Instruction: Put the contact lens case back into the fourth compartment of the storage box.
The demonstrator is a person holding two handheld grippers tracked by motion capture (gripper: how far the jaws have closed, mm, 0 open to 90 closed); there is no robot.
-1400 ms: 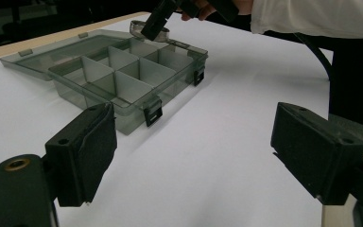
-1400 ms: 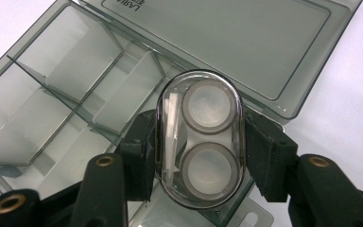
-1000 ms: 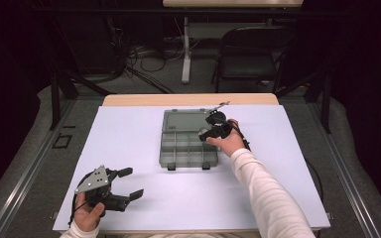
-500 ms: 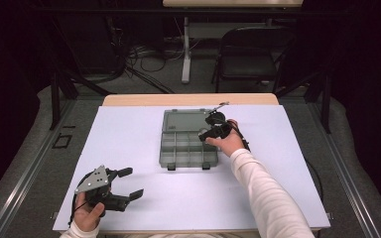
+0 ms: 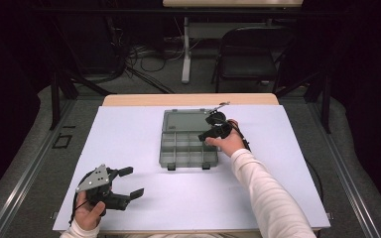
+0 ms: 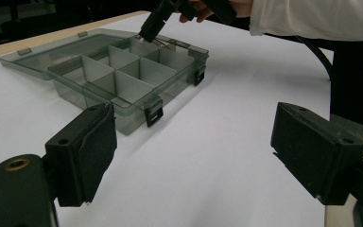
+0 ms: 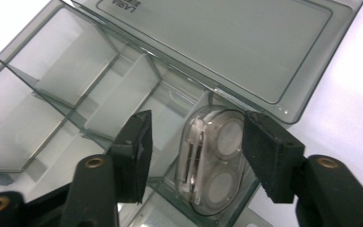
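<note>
Now the right gripper [image 7: 194, 142] hangs over the back right corner of the box [image 5: 188, 144], a clear smoky organiser with its lid [image 7: 217, 42] laid open flat behind it. Its jaws have just been opening, and between them sits a small clear case [image 7: 212, 161] with two round silver discs, resting in the corner compartment next to the lid hinge. The pads stand apart from the case on both sides, so it is let go. Meanwhile the left gripper [image 5: 121, 183] rests on the white table [image 5: 129, 129] near the front left edge, well apart from the box, jaws spread wide with nothing in them.
</note>
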